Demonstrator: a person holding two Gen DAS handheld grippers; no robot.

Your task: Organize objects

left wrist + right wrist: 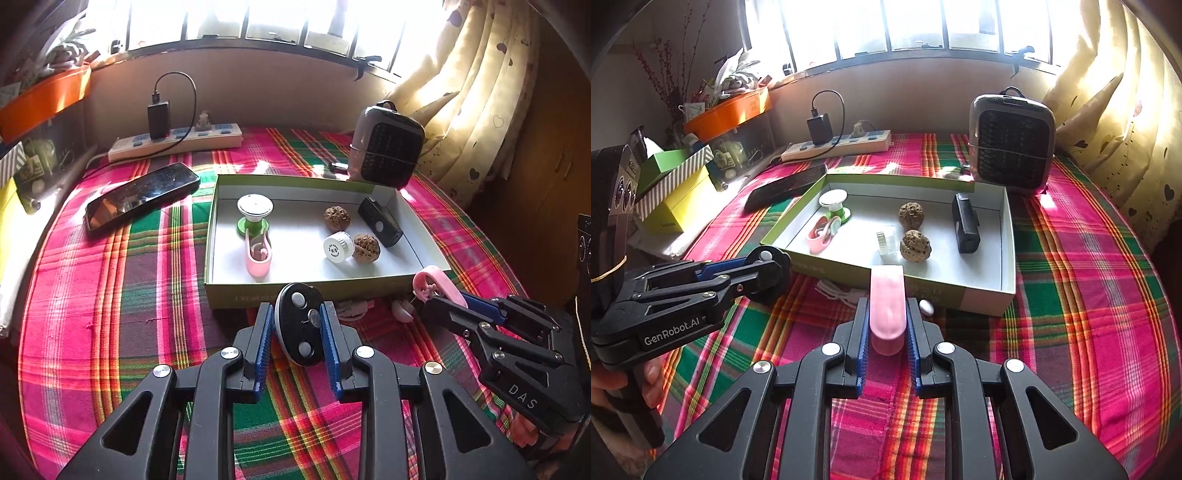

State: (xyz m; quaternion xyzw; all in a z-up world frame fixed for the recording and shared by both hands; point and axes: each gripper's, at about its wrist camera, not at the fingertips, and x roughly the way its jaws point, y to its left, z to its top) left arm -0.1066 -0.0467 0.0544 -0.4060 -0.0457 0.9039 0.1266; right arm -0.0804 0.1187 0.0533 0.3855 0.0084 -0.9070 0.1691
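An open green-and-white box (218, 221) (1008, 258) lies on the plaid cloth. It holds a green-and-white spool (255, 214), a pink clip (257, 256), two walnuts (337, 218) (366, 248), a white cap (338, 247) and a black device (380, 221). My left gripper (297, 325) is shut on a black oval device with white buttons (299, 328), just before the box's near wall. My right gripper (886, 325) is shut on a second pink clip (887, 306), also held at the near wall; both also show in the left wrist view (439, 282).
A phone (142, 195) lies left of the box. A power strip (177, 142) with a charger sits at the back. A small heater (388, 147) stands behind the box at right. Boxes and an orange tray (727, 114) crowd the left. White earphones (838, 290) lie by the near wall.
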